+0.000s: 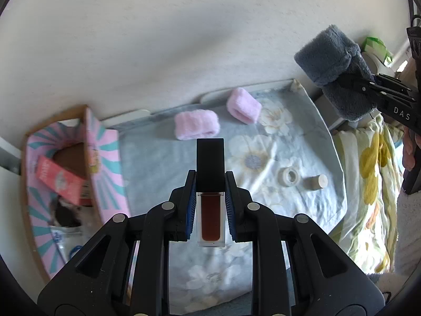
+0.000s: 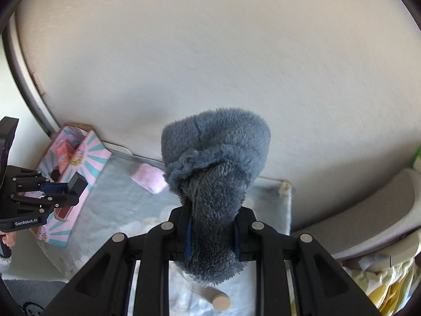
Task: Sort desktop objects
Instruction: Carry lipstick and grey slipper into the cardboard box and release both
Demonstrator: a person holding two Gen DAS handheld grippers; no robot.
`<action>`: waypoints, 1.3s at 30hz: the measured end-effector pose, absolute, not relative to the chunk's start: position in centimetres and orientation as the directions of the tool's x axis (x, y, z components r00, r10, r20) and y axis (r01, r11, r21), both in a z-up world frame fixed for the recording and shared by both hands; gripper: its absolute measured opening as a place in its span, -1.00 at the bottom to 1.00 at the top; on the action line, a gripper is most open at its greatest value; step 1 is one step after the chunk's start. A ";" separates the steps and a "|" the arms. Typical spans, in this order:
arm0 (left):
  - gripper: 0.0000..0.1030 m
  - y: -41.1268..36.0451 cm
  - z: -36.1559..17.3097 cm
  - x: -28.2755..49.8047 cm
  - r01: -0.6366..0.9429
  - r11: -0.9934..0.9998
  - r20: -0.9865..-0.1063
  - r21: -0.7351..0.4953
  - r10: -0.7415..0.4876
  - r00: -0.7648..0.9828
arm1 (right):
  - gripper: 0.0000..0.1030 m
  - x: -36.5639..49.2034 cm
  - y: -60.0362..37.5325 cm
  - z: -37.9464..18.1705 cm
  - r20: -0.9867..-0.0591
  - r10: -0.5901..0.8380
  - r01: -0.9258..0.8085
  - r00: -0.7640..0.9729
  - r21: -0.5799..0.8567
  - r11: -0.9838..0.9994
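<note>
Blocking the right view, grey fleece band; table mostly hidden

I see a dark red lip gloss tube with a black cap. The fluffy band is grey-blue. Two fluffy bands are pink. The box has pink and teal stripes. The cloth is pale blue with white flowers.

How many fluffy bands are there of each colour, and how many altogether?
Pink fluffy terry-cloth bands: 2, one and another, both lying on the grey floral cloth.
Grey-blue fluffy terry-cloth band: 1, held up in the right hand-held gripper.
Total: 3
</note>
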State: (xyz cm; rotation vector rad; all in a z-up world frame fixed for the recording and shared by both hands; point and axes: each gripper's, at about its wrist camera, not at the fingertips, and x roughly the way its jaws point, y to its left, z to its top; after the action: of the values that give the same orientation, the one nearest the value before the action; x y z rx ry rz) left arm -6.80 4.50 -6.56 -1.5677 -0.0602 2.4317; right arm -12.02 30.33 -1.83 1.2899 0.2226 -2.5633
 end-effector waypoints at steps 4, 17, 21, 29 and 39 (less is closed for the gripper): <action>-0.65 2.7 -5.5 -6.4 -0.156 -0.976 -0.885 -0.151 0.204 -0.418 | -0.59 -12.6 28.0 -1.2 -0.797 -0.203 0.344 -0.569 -0.006 -0.939; -0.65 -3.8 -3.7 -3.8 -0.030 -0.988 -0.870 -0.151 0.147 -0.470 | -0.59 -13.9 19.3 -0.5 -0.786 -0.311 0.508 -0.534 -0.004 -0.861; -0.65 -6.1 -3.6 -2.6 0.022 -0.989 -0.869 -0.147 0.119 -0.480 | -0.59 -14.1 16.6 -0.7 -0.792 -0.345 0.559 -0.504 0.006 -0.829; -0.65 -10.4 -4.5 -0.2 0.122 -0.982 -0.875 -0.147 0.072 -0.478 | -0.59 -14.4 10.3 -1.8 -0.810 -0.405 0.654 -0.424 0.035 -0.756; -0.66 -13.2 -7.2 2.0 0.200 -0.964 -0.890 -0.177 0.070 -0.451 | -0.59 -15.3 2.5 -5.1 -0.857 -0.416 0.732 -0.304 0.069 -0.678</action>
State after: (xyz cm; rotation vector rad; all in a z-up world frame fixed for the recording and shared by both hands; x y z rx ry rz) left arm 1.96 -13.20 -7.24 -1.6838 -0.4166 2.7114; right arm -15.28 2.48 -5.14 1.1957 0.4380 -2.0315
